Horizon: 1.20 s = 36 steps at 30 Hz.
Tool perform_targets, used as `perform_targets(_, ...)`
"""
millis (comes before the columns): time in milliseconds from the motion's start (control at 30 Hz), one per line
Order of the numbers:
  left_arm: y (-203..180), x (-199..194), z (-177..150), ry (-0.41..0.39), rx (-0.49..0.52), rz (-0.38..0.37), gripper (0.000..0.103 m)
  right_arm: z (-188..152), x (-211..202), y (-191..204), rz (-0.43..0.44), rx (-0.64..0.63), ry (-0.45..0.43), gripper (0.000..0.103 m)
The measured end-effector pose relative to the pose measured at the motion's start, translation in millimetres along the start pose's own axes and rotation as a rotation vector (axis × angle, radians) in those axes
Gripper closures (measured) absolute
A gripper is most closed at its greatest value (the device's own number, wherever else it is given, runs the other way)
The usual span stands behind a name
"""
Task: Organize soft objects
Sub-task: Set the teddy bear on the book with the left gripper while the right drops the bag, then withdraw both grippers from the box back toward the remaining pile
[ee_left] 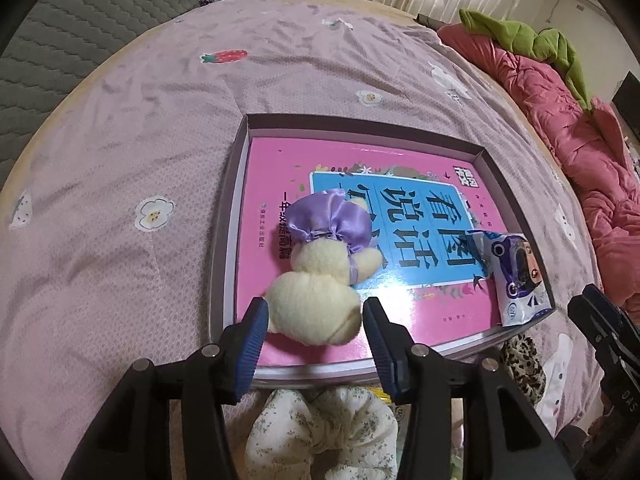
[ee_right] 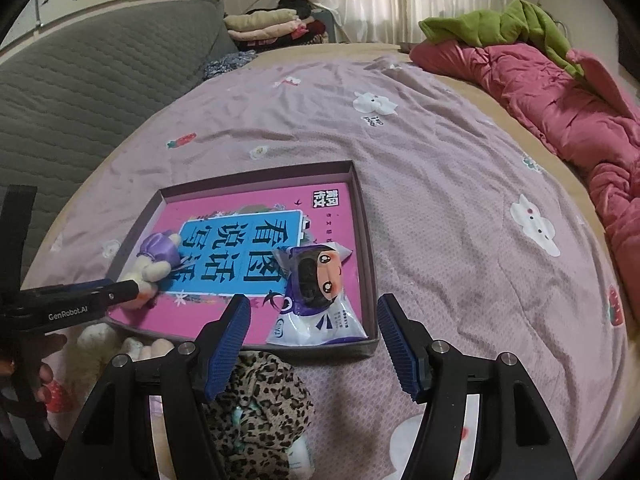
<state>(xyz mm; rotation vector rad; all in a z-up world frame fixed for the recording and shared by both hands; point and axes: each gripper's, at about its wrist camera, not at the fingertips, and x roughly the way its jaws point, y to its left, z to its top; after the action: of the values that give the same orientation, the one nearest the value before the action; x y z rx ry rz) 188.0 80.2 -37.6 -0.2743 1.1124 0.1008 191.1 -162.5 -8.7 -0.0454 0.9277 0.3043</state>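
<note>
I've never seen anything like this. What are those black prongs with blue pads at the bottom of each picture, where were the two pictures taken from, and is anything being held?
There is no robot here. A person holds a hand tool in each hand, each ending in a two-finger claw with blue ribbed pads, and a wide-angle camera on each tool looks along its fingers. One picture comes from the left claw, the other from the right claw.

Both look down at a bed with a lilac cover. On it sits a shallow box lined with a pink book. In the box lie a cream plush toy with a purple satin bonnet and a cartoon-printed packet. In front of the box are a leopard-print cloth and a floral cloth.

The left claw stands open around the toy, not squeezing it. The right claw is open and empty.
</note>
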Motion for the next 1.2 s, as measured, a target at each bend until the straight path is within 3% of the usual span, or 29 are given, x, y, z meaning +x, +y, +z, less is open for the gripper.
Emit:
perform_targets(100, 1, -4, -1, -0.005, -0.002, -0.014, 0.048, 1, -1, 2, 0.004, -0.004, -0.001, 0.035)
perform_targets(767, 13, -61, -9, -0.115, -0.052, -0.068, 0.046, 3, -26, 4, 0.009, 0.0, -0.043, 0.031)
perform_targets(1200, 5, -88, -13, -0.171, -0.02, -0.059, 0.045, 4, -44, 1, 0.005, 0.012, -0.07, 0.031)
